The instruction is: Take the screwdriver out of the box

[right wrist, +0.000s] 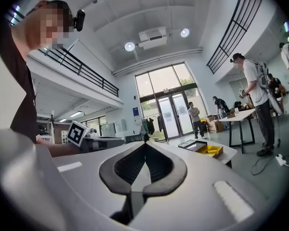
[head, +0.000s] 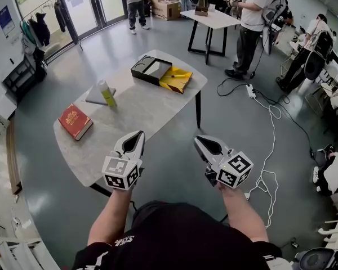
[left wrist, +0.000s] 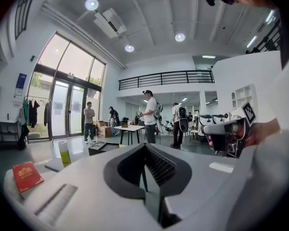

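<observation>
The black box (head: 151,70) lies open at the table's far end, with a yellow insert (head: 176,80) leaning out of its right side. A thin screwdriver (head: 179,76) with a yellow handle rests on that insert. Both grippers hover at the table's near edge, far from the box. My left gripper (head: 139,134) has its jaws together and holds nothing. My right gripper (head: 198,139) is also shut and empty, just off the table's near right edge. The right gripper view shows the box (right wrist: 195,145) and insert (right wrist: 209,150) small in the distance. In the left gripper view the box (left wrist: 102,148) is a dark shape.
A red book (head: 75,121) lies at the table's left, and a yellow-green bottle (head: 107,93) stands by a grey wedge mid-table. Several people stand around a white table (head: 211,19) behind. Cables and a power strip (head: 250,90) run over the floor at the right.
</observation>
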